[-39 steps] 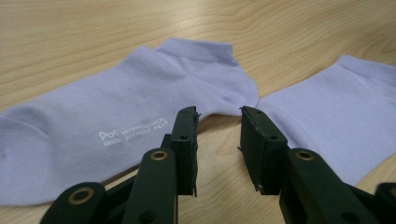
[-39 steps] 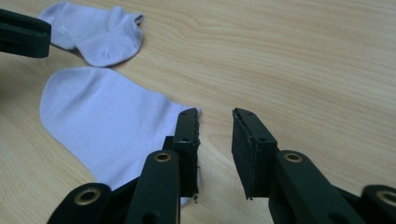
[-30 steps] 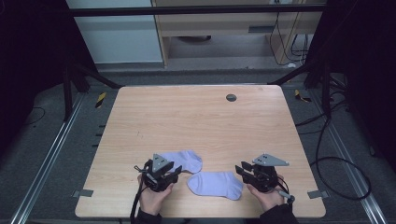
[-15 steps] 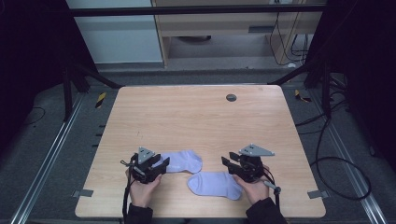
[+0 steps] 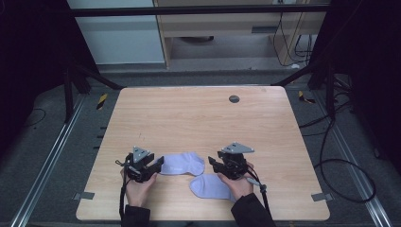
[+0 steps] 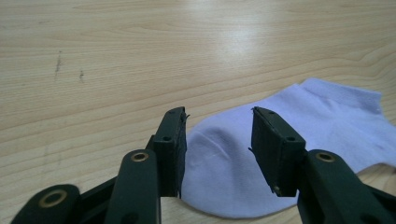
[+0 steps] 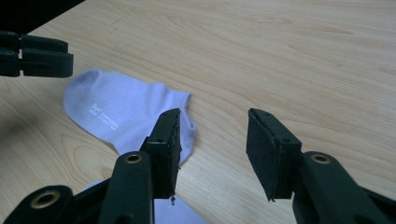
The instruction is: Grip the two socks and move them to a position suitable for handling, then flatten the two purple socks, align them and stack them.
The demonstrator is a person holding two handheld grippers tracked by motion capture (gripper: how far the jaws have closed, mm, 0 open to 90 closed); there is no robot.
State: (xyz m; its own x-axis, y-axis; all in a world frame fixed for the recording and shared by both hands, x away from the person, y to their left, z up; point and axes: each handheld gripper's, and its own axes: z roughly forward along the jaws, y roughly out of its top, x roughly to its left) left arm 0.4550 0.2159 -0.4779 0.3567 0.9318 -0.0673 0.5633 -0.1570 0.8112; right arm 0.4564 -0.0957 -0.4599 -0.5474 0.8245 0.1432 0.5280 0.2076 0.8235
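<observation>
Lying flat near the bench's [image 5: 198, 118] front edge: two lavender socks [image 5: 182, 164], touching. Standing released, jaws just been opening: left hand-held gripper [image 6: 217, 140] straddling one sock's toe, right hand-held gripper [image 7: 212, 149] over bare wood.

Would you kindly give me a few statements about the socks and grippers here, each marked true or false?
1. Two pale lilac socks lie on the wooden table. True.
2. The left gripper is clamped on the far sock. False: its jaws stand open, the sock's end between them.
3. The right gripper is open. True.
4. The near sock is folded inside the far sock. False: they lie flat, side by side.
</observation>
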